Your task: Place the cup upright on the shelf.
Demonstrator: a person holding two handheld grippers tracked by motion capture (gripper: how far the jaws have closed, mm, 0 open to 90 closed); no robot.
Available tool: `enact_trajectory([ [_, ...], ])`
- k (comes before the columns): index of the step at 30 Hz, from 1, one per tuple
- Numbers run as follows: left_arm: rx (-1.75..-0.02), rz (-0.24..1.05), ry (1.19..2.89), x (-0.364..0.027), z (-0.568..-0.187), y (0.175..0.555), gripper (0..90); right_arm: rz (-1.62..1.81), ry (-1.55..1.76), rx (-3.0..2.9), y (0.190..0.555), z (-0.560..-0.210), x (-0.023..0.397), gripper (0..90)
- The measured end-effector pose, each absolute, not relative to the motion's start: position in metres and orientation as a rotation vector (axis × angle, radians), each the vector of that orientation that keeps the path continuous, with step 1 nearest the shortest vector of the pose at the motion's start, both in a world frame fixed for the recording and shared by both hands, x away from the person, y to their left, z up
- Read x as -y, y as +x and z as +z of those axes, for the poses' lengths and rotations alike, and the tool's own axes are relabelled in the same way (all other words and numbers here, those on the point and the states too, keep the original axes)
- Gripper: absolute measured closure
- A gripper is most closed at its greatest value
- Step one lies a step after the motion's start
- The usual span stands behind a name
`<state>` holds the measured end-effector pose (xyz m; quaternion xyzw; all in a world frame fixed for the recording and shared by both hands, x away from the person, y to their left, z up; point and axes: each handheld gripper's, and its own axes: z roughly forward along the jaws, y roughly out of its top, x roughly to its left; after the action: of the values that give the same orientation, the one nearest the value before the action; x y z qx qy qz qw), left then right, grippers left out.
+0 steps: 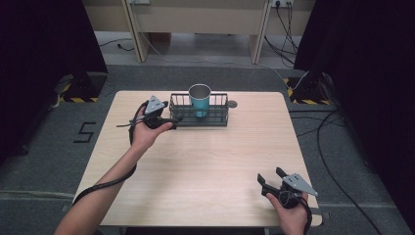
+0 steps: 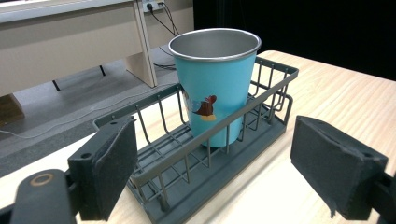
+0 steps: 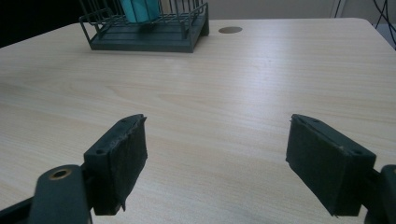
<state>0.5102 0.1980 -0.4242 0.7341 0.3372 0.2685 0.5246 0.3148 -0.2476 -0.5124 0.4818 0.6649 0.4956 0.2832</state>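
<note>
Status, as I read it from the operator station: the blue cup (image 1: 199, 100) stands upright inside the wire basket (image 1: 182, 117) at the far middle of the worktop (image 1: 205, 166). I have the left gripper (image 1: 171, 119) at the basket's left end, jaws spread wide and holding nothing. In the left gripper view the two pads bracket the near end of the basket (image 2: 154, 172), with the cup (image 2: 214, 88) further along inside it, roughly midway. No pad touches wire or cup there, as far as I can judge.

The right gripper (image 1: 268, 180) sits at the near right corner of the worktop, well apart from the basket, jaws likewise wide open and empty. Its own view looks across bare wood towards the basket (image 3: 144, 41).

Progress estimate: the approach on the left side looks complete; the grasp is not yet made. Remaining, in my judgement: close on the basket end or reach on for the cup, then lift or shift. I cannot tell which of the two is the intended target.

Limits of visibility:
- The cup (image 3: 140, 9) is cut off at the top edge of the right gripper view.
- The cup's interior shows bare metal near the rim; the bottom is hidden.
- A small printed figure on the cup is too small to identify.
- A small round dark disc (image 1: 232, 104) lies just right of the basket; its nature is unclear
</note>
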Motion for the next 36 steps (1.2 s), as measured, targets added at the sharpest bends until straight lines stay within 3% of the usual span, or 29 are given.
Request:
enact_trajectory([
  [36, -0.87, 0.652, 1.714, -0.254, -0.441, 0.461, 14.3, 1.318, 1.287, -1.782, 0.315, -0.512, 0.247, 21.0],
])
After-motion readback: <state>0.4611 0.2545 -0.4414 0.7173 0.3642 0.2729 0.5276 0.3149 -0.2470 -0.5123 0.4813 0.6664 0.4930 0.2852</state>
